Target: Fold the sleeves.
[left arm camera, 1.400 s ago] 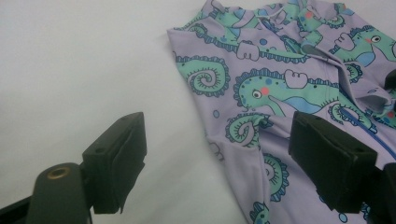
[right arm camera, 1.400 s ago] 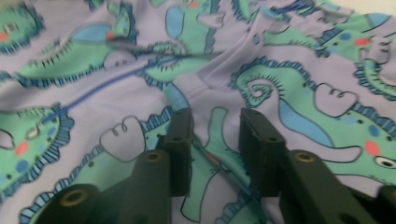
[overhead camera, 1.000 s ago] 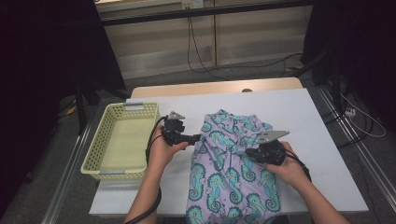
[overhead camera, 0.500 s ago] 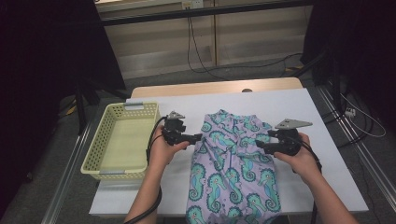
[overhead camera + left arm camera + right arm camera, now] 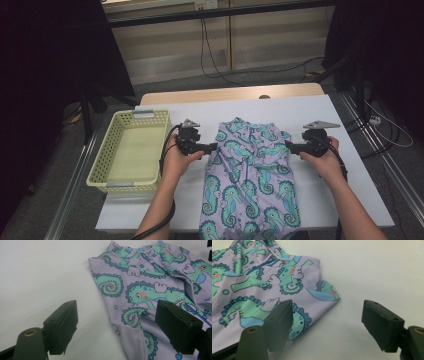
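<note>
A: Garment (image 5: 250, 177) flat on white table (image 5: 350, 195), running from mid-table to near edge. Lilac, teal seahorse print, blue zip down the middle.

B: Confirmed. Collar end away from the person, hem at near table edge.

A: Left gripper (image 5: 212, 147) at garment's left edge, near the upper part. Held in left hand (image 5: 175, 160). Jaws spread wide, gripping nothing.

B: Same in left gripper view (image 5: 115, 322): one jaw over bare table left of garment, other jaw over the fabric. Fabric edge between them, slightly rumpled. Contact with cloth: cannot tell.

A: Right gripper (image 5: 289, 146) at garment's right edge, level with the left one. Right hand (image 5: 325, 160) around it. Jaws also spread, empty.

B: Right gripper view (image 5: 327, 322) agrees: one jaw above the print, other above bare table right of garment. Folded corner of the fabric lying between.

A: Basket (image 5: 100, 170), pale yellow, left of garment, well apart. Nothing seen inside.

B: Writing, brands, labels?

A: No readable text on garment, basket or grippers. Small white loop at the collar, too small to read.

B: Grey plate on top of each gripper, unmarked as far as visible.
</note>
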A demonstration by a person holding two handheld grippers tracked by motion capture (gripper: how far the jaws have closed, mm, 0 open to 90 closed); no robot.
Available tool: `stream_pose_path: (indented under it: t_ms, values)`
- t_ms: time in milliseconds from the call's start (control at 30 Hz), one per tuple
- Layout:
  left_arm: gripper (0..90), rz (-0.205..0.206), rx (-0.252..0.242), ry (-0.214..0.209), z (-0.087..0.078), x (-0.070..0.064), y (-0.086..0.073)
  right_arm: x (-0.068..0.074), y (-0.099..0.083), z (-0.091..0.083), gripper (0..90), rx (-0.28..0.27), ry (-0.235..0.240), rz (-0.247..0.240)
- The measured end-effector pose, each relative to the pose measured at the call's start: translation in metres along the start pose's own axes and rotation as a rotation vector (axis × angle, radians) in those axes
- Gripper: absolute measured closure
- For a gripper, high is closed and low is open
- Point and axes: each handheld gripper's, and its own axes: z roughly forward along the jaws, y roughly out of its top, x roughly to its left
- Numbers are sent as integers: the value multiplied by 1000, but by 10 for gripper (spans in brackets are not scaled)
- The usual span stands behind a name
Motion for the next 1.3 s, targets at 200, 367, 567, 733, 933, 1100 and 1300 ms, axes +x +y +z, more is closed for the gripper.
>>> stream_pose_path:
  t_ms: [200,367,567,733,933,1100,1300]
  values:
    - [193,-7,-13,9,4,4,3,-1,-1,12,235,0,1,10]
    - [195,-7,-18,13,9,6,6,-7,3,16,187,15,-26,34]
    - [232,-13,-26,17,17,10,7,-9,2,25,205,26,-48,45]
    - [240,-7,-28,12,23,10,10,-5,5,31,252,51,-29,33]
    - [239,14,-16,3,30,5,13,1,9,38,381,60,-15,-12]
    - [238,15,-25,10,38,4,17,4,11,40,603,45,23,-29]
    - [239,14,-32,24,46,7,22,7,12,42,826,43,75,-47]
